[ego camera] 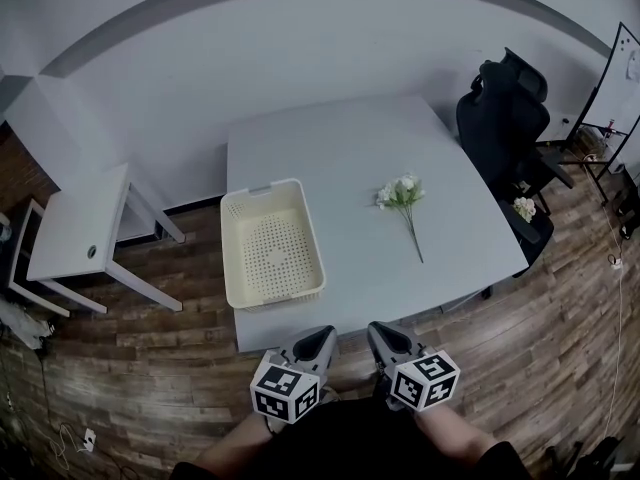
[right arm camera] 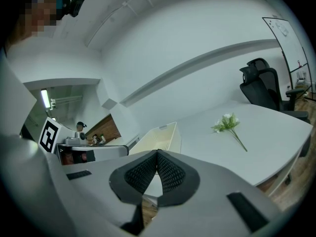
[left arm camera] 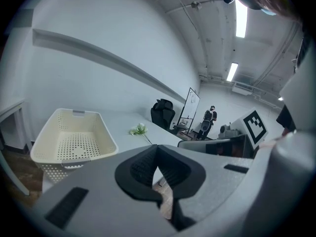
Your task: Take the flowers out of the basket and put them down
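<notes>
Now my left claw (left arm camera: 157, 153), right claw (right arm camera: 157, 155) clenched; flowers (ego camera: 402, 194) on worktop (ego camera: 340, 153) beyond right, basket (ego camera: 232, 263) beyond left.

There is one bench (ego camera: 340, 148). On it are one basket (ego camera: 272, 253) and one bunch of flowers (ego camera: 403, 196). A second, smaller bunch (ego camera: 524, 207) seems to lie on the one black chair (ego camera: 505, 118). There are two tools, the left tool (ego camera: 316, 340) and the right tool (ego camera: 384, 338). There is also one side table (ego camera: 80, 223) and one whiteboard (ego camera: 620, 68).
</notes>
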Tool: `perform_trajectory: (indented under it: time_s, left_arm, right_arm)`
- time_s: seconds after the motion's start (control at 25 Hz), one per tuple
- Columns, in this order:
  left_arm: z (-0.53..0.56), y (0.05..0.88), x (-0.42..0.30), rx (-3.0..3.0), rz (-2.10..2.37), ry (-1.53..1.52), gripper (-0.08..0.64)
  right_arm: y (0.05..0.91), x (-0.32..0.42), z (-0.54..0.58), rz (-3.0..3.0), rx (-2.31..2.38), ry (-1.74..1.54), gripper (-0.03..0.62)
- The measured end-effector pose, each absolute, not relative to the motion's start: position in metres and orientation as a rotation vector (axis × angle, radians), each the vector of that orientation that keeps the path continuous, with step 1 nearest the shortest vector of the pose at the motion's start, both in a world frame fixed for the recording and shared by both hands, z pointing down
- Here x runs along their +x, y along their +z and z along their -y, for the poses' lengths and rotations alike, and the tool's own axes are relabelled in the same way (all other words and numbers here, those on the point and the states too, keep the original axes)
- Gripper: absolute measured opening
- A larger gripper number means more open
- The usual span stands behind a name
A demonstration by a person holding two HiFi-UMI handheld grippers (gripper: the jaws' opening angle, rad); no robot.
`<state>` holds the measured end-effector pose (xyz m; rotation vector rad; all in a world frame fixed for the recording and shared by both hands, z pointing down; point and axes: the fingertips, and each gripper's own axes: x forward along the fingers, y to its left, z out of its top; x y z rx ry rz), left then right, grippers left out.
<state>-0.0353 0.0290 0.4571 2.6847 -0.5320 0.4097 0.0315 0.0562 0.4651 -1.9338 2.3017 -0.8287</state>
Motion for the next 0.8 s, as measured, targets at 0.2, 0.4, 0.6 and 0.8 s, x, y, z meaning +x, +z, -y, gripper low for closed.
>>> perform_trajectory:
  time_s: [0.2, 0.4, 0.6, 0.8]
  left_arm:
    - [-0.0312, 0.4548, -0.0384, 2.686, 0.541, 0.403, 0.006]
    - [-0.0313, 0.4527, -0.0400, 2.693, 0.543, 0.406, 0.006]
    - [-0.0331, 0.4549, -0.0399, 2.693, 0.546, 0.413, 0.006]
    - [-0.0326, 0.4562, -0.0394, 2.695, 0.550, 0.414, 0.006]
  right_arm:
    - [0.4634, 0.0308, -0.0583, -2.300, -1.930, -0.826, 0.023]
    - [0.4624, 0.0285, -0.0580, -2.303, -1.924, -0.826, 0.023]
    - [0.4645, 0.0283, -0.0594, -2.304, -1.918, -0.826, 0.023]
    - [0.4662, 0.0285, -0.0583, -2.307, -1.915, -0.825, 0.023]
